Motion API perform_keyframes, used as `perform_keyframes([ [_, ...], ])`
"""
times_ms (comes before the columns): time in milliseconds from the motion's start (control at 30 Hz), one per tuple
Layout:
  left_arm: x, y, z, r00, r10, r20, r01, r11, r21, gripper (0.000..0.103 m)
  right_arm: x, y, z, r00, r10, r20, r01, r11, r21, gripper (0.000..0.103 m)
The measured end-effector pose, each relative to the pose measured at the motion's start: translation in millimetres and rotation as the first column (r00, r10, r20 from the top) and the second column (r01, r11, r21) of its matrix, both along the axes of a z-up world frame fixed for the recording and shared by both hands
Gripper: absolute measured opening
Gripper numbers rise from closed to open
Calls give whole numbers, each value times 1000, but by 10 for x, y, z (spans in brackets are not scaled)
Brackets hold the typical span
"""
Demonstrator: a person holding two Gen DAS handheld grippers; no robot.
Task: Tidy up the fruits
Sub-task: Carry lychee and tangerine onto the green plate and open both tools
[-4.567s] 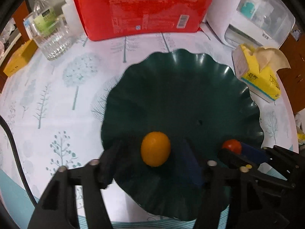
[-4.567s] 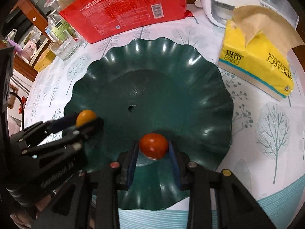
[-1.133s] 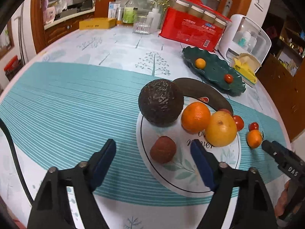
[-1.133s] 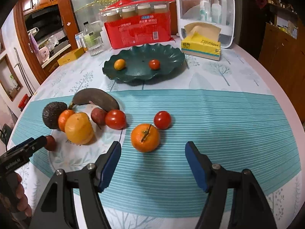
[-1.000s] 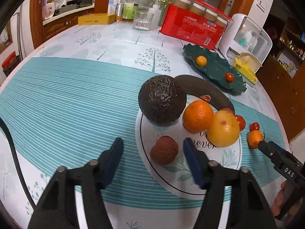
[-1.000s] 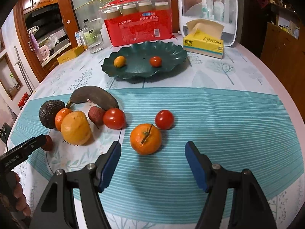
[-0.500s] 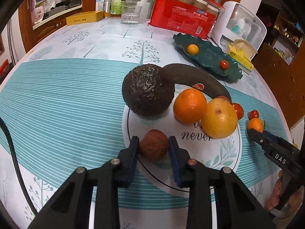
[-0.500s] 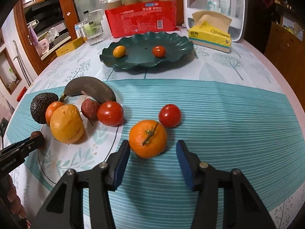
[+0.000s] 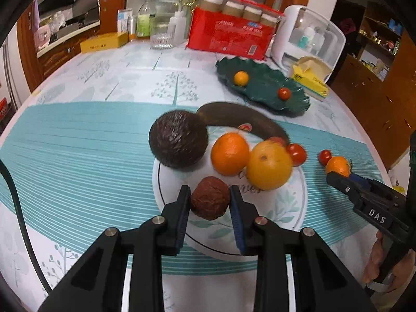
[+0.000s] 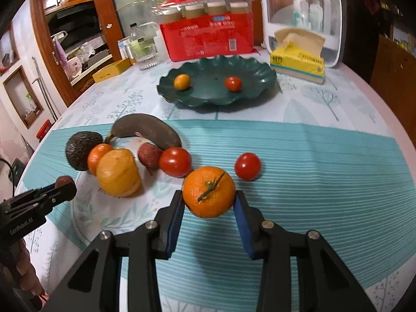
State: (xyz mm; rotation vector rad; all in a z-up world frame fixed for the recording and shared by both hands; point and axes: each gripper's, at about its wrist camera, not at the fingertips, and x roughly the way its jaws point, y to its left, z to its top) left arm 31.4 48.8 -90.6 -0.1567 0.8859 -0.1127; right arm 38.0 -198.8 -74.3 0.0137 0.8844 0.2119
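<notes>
The left tool (image 9: 210, 200) is closed on the lychee (image 9: 210, 197) at the white plate's (image 9: 280, 208) 6 o'clock edge. The right tool (image 10: 209, 205) is closed on the tangerine (image 10: 208, 191) on the worktop (image 10: 312, 182).

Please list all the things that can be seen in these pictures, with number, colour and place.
Green plate: 1, dark green, far side of table; holds a small orange fruit and a small tomato.
White plate: 1, white with leaf print, near side.
Avocado: 1, dark brown, far edge of the white plate.
Banana: 1, dark brown, behind that plate.
Lychees: 2, reddish brown; one by the banana, one in the left tongs.
Tomatoes: 2, red, near side.
Tissue box: 1, yellow, far right.
Red package: 1, at the back.
Left tongs: shut on a lychee.
Right tongs: shut on the mandarin.
</notes>
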Motion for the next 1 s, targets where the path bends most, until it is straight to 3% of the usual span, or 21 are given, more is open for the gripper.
perform_keyframes([
  [200,-137,-68,393,998,-32,55,32,999,1,28,-156,33,246,999,17,27,-18,1000,15,39],
  [433,-217,-225,1017,988,-104,112,103,995,20,28,-365,40,768,995,50,82,-55,997,59,39],
  [767,52,-450,2044,965,-208,158,198,977,79,29,-294,-16,1913,980,95,174,-114,988,107,39],
  [1000,619,-573,2605,969,-186,163,166,977,132,29,130,8,2738,965,105,240,-126,989,74,39],
])
